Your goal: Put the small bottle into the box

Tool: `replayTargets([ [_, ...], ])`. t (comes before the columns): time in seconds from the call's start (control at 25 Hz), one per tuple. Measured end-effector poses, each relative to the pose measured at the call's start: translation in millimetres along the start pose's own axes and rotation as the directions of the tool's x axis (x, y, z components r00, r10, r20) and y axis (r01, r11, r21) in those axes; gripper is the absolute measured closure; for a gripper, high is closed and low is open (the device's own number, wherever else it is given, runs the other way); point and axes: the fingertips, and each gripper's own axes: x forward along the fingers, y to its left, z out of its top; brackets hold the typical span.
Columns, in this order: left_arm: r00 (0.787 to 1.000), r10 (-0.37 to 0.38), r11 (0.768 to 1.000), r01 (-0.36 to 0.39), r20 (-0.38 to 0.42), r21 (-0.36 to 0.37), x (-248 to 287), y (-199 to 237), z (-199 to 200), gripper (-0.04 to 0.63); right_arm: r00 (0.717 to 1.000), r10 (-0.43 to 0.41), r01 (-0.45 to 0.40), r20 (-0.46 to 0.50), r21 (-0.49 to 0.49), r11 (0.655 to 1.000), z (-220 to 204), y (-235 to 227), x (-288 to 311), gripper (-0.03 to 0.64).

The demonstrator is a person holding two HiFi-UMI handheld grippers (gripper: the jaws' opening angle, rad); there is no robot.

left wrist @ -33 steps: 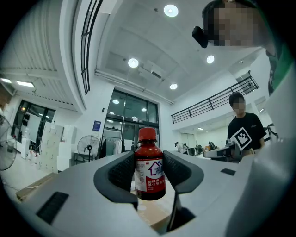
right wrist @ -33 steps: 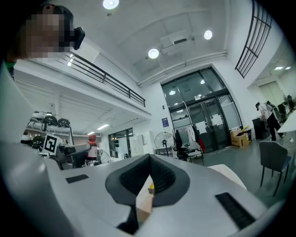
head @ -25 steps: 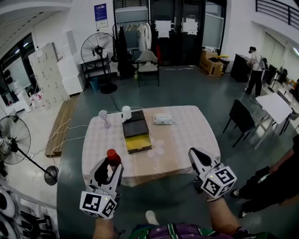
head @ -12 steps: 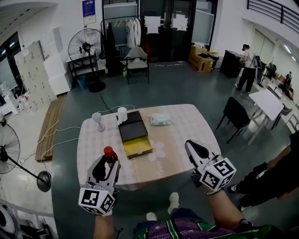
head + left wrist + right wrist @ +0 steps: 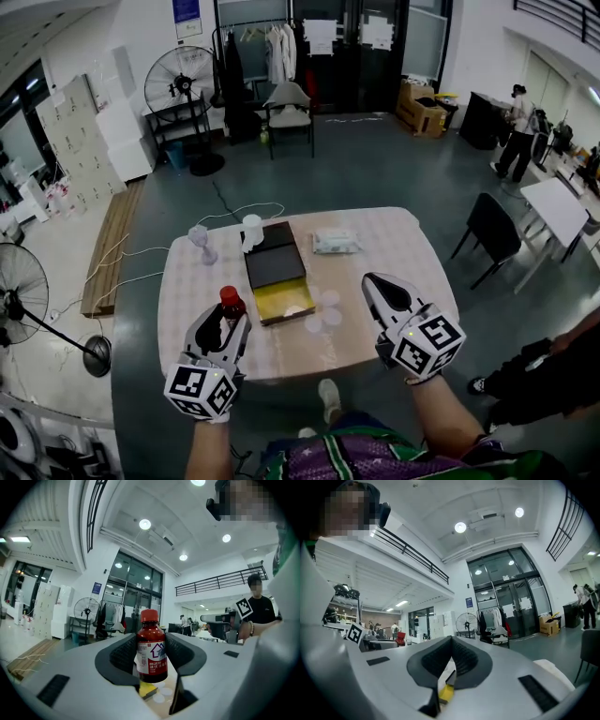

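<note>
A small brown bottle (image 5: 231, 303) with a red cap stands upright between the jaws of my left gripper (image 5: 223, 325), which is shut on it over the table's near left edge. In the left gripper view the bottle (image 5: 151, 648) fills the gap between the black pads (image 5: 123, 654) of the left gripper (image 5: 151, 657). The box (image 5: 276, 278), black with a yellow open part at its near end, lies in the middle of the table. My right gripper (image 5: 379, 290) is shut and empty, right of the box. In its own view the right gripper (image 5: 451, 657) has its pads meeting, with the yellow box (image 5: 446, 693) below.
The table (image 5: 394, 267) has a pale checked cloth. On it stand a wine glass (image 5: 200, 240) and a white cup (image 5: 252, 229) behind the box, a white packet (image 5: 335, 242) at the back right and several pale discs (image 5: 324, 307) near the box. A black chair (image 5: 491, 235) stands to the right.
Both grippers have moved forward from short of the table to over its near edge. The bottle stays held in the left gripper.
</note>
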Motion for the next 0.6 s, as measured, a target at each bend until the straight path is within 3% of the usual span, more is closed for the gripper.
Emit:
replayTargets([
  [0.32,0.991,0.006,1.0,-0.005,-0.133,0.012,79.0,17.4,-47.5,0.38,0.999,0.051,-0.051,-0.016,0.019,0.999,-18.1,-48.4,62.3,0.611],
  [0.6,0.964,0.012,1.0,-0.012,-0.267,0.002,131.9,35.9,-109.8,0.38,0.994,0.087,-0.083,-0.064,0.056,0.995,-56.5,-75.3,99.5,0.611],
])
